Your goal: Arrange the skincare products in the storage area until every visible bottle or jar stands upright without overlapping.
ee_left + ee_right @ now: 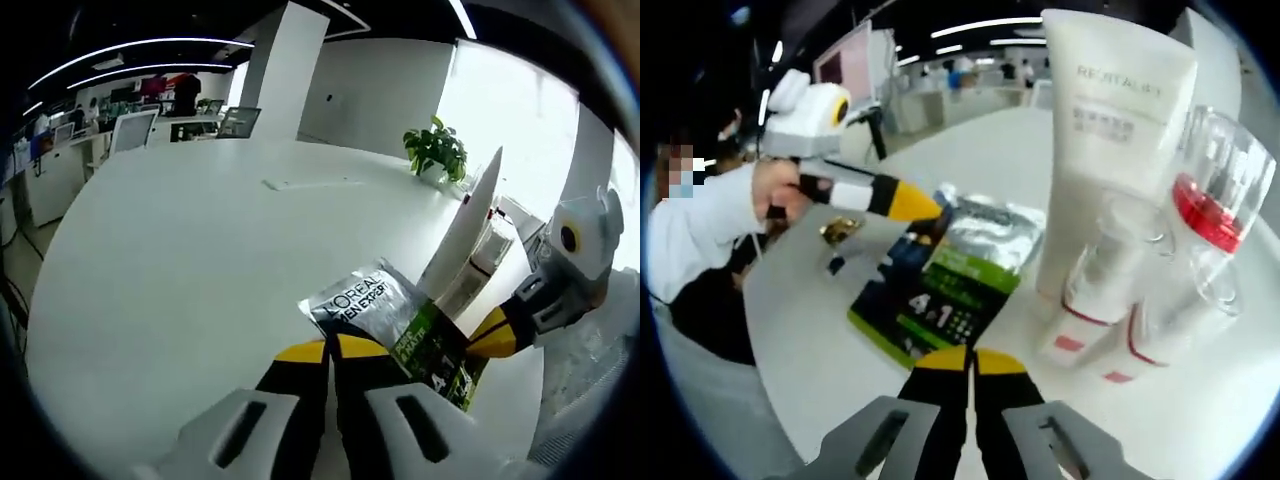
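Both grippers (330,350) (970,360) are pressed together, empty; the tall white upright tube (1110,150) could be toppled if the flat silver-green sachet (960,280) is nudged carelessly.

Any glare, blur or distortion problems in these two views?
Left gripper view: window glare washes out the right side behind the white tube; fisheye bends the table edge; sachet print is readable. Right gripper view: the tube and clear-capped bottles look slightly soft; the background is blurred.

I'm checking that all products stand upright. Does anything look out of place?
Yes: the silver, green and black flat sachet pack lies flat on the white table, while the white tube and clear-capped bottles beside it stand upright.
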